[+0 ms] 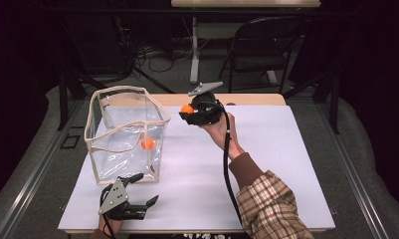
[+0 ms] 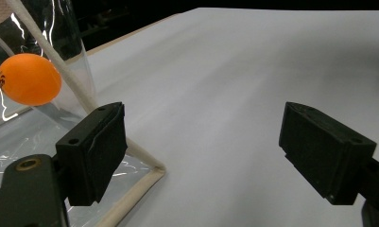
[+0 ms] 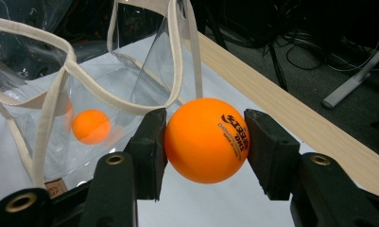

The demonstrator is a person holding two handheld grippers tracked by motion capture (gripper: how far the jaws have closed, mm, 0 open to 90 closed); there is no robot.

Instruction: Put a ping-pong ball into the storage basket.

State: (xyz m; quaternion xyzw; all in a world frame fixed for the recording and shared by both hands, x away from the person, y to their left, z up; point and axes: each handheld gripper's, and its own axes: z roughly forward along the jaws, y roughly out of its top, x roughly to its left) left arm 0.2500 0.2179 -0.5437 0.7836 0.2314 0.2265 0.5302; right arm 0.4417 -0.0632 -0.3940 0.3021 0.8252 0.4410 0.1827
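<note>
White-topped bench (image 1: 266,164) under a dark room. Right gripper (image 3: 206,142) raised over the far middle of the bench, jaws clamped on an orange ball (image 3: 206,140), black print facing the camera. Just beyond, a clear bag (image 1: 125,132) with cream trim, standing open, a second orange ball (image 1: 148,144) resting inside on its floor. Left gripper (image 2: 201,151) low at the near edge, beside the bag's near corner, jaws spread wide with nothing between.
</note>
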